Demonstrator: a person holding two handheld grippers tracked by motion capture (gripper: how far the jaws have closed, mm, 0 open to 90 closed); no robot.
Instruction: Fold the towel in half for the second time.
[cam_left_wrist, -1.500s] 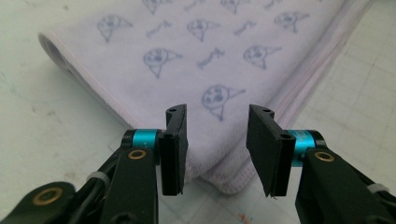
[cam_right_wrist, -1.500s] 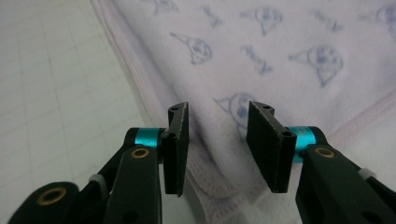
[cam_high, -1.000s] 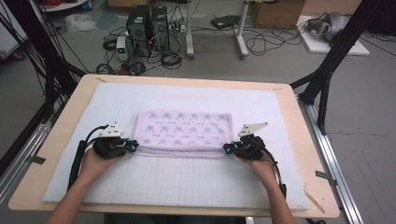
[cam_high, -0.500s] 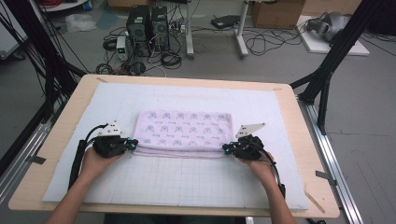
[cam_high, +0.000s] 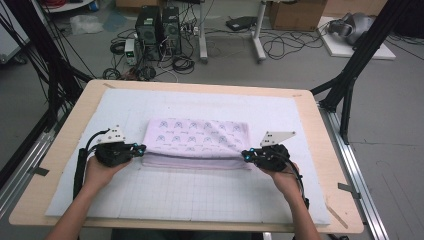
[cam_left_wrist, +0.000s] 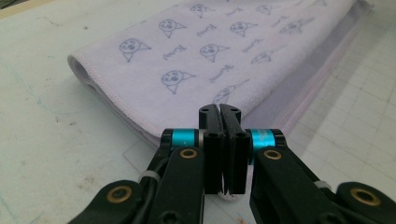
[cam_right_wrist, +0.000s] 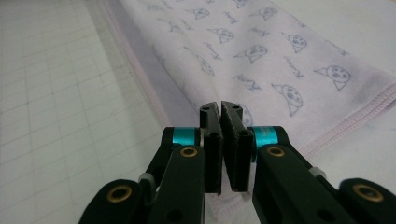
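High view: the towel (cam_high: 195, 142) lies folded in a wide band at frame centre on the mat (cam_high: 200, 195), with the left gripper (cam_high: 141, 148) at its lower-left corner and the right gripper (cam_high: 245, 155) at its lower-right corner. In both gripper views the jaws are pressed together on the near hem, each pinching a corner of cloth. Judgement: one fold looks complete; a further fold appears to remain, with both corners gripped and not yet lifted.
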